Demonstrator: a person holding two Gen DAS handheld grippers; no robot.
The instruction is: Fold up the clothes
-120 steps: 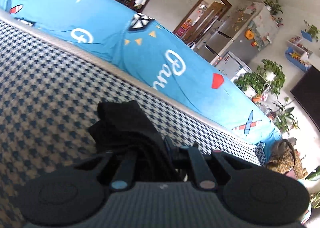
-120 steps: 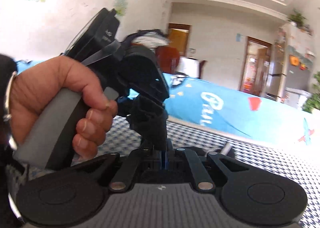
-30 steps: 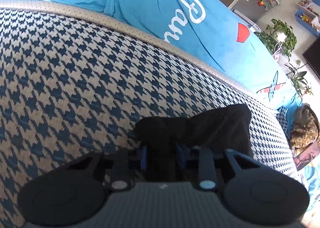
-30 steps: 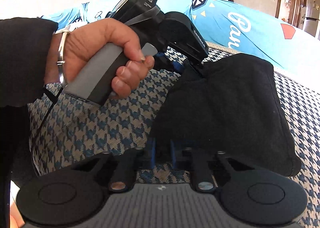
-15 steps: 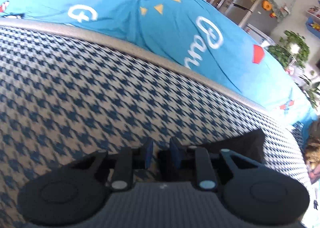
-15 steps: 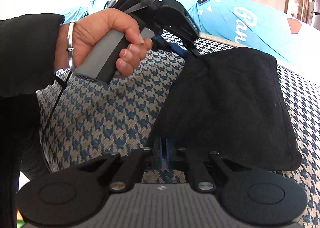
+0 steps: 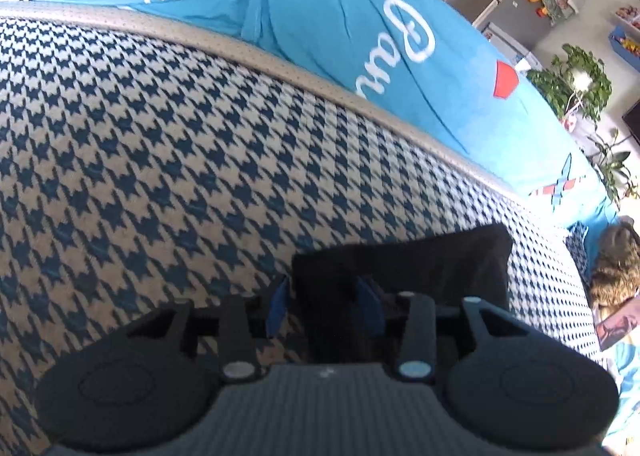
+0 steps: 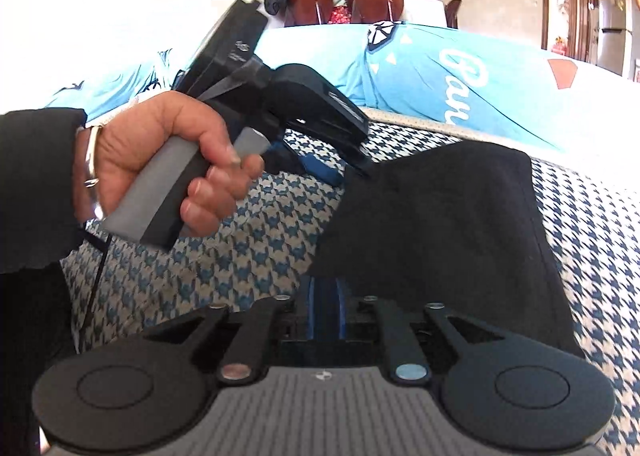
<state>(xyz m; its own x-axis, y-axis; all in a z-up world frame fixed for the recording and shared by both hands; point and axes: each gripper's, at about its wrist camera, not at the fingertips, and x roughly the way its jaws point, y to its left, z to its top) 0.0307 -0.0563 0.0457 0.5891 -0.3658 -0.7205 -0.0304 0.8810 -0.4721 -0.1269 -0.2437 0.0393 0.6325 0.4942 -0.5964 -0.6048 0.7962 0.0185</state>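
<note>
Two tongs are being opened over the black garment (image 8: 440,224): the left tongs (image 7: 326,302) straddle its corner unpressed, the right tongs (image 8: 324,314) its near edge, on the houndstooth cushion (image 7: 160,160).

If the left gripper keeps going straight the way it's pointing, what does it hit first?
Most likely the black folded garment: its near edge already lies between the left gripper's opening jaws. Directly under it is the houndstooth cushion. Depth is hard to judge here.

Both the left gripper (image 7: 325,298) and right gripper (image 8: 325,310) point downward, fingers opening.
</note>
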